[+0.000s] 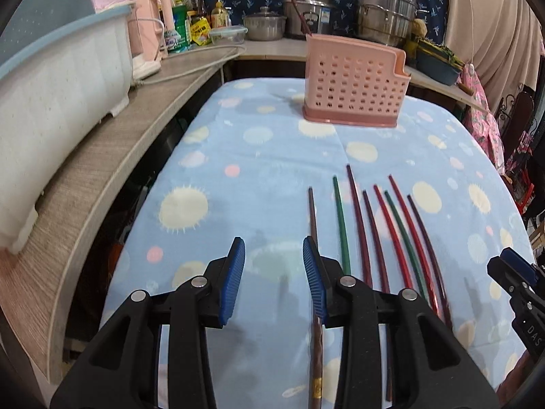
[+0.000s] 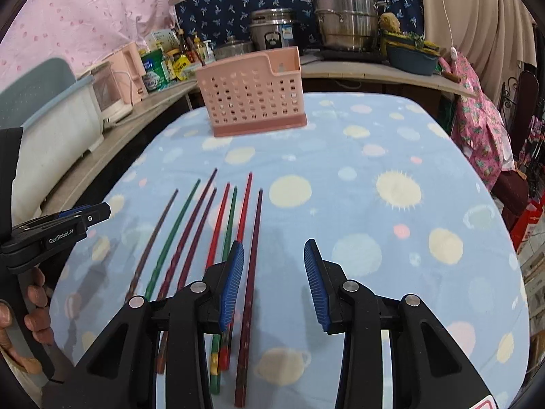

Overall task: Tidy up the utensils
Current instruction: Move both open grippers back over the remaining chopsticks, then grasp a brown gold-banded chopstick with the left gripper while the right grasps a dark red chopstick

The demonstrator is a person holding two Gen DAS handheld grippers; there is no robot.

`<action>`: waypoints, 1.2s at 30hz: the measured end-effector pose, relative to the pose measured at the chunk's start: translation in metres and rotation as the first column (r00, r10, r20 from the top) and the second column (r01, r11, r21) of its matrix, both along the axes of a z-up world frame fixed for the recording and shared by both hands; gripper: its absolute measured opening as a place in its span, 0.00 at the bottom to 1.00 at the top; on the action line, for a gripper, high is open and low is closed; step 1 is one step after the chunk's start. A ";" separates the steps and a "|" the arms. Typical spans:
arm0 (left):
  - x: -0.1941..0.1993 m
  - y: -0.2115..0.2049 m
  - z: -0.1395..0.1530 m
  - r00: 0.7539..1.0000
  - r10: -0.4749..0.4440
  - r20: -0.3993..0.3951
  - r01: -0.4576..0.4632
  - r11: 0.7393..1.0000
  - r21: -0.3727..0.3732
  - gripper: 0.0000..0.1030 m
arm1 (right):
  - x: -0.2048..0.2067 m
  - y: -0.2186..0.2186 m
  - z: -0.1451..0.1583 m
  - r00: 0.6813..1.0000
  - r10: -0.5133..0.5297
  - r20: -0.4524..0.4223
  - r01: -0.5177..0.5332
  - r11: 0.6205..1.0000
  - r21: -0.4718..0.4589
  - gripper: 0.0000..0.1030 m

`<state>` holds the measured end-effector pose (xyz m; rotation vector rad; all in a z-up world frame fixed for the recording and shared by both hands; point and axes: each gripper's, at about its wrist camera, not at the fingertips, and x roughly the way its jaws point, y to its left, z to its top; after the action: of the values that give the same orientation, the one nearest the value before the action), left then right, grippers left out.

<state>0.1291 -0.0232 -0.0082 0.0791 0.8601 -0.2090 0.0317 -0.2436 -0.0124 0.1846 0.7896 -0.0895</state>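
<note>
Clearly "GenRobot.AI" on left tool (image 2: 102, 213), chopsticks (image 2: 250, 266) nearby

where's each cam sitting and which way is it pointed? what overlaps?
Left wrist: on the left gripper, angled down along the table at the pink holder; its own open fingers show, plus the right gripper's tip at the right edge.
Right wrist: on the right gripper, same heading; own open fingers show, plus the left gripper and hand.
Shared: chopsticks, holder, blue cloth.
</note>
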 end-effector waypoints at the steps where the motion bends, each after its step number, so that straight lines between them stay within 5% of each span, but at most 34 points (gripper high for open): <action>1: -0.002 0.001 -0.003 1.000 0.002 -0.007 -0.002 1.000 -0.001 0.33 | -0.002 0.002 -0.003 1.000 0.002 -0.007 -0.002 1.000 -0.002 0.35; 13: -0.028 0.007 -0.027 0.998 -0.016 -0.060 0.016 1.000 0.001 0.33 | -0.029 0.019 -0.035 0.997 0.023 -0.080 -0.021 0.999 0.025 0.30; 36: -0.062 0.003 -0.042 0.991 -0.070 -0.110 0.070 0.998 -0.007 0.40 | -0.046 0.025 -0.048 0.994 0.033 -0.108 -0.029 0.999 0.034 0.11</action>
<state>0.0676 -0.0202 -0.0507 0.0958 0.9682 -0.2821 -0.0139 -0.2187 -0.0608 0.1992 0.9027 -0.0578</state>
